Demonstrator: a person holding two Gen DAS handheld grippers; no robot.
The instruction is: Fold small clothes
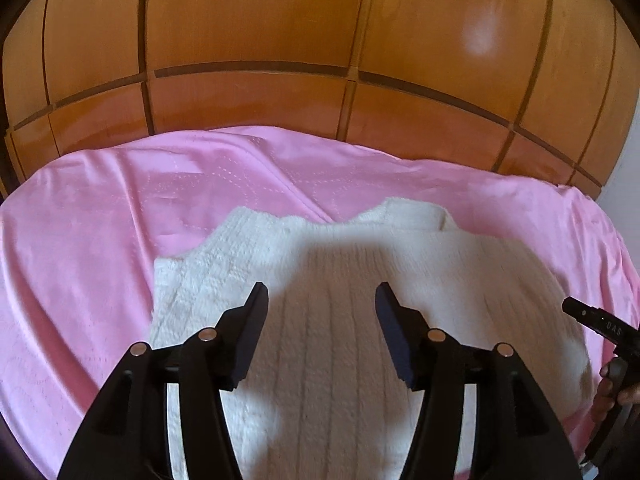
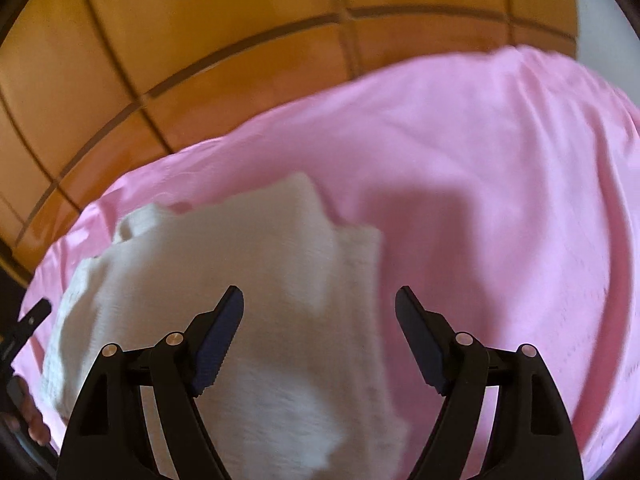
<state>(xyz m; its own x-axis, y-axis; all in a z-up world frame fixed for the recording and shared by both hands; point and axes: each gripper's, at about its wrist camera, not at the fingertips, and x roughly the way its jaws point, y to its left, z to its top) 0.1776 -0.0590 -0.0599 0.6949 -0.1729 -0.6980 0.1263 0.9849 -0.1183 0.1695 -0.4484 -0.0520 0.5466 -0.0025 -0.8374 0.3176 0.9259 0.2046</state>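
A small white knitted garment [image 1: 328, 280] lies flat on a pink bedsheet [image 1: 100, 240], with ribbed knit in the middle and a folded part at its far right. My left gripper [image 1: 322, 294] is open and empty, hovering over the middle of the garment. The garment also shows in the right wrist view [image 2: 248, 264], blurred. My right gripper [image 2: 320, 298] is open and empty above the garment's right edge, with its right finger over the pink sheet [image 2: 500, 200]. The right gripper's tip shows at the right edge of the left wrist view [image 1: 592, 320].
A glossy wooden headboard [image 1: 280, 40] with panel grooves stands behind the bed. The pink sheet spreads to the left and right of the garment. A white wall [image 1: 628, 160] shows at the far right. The left gripper's tip [image 2: 34, 316] shows at the left edge of the right wrist view.
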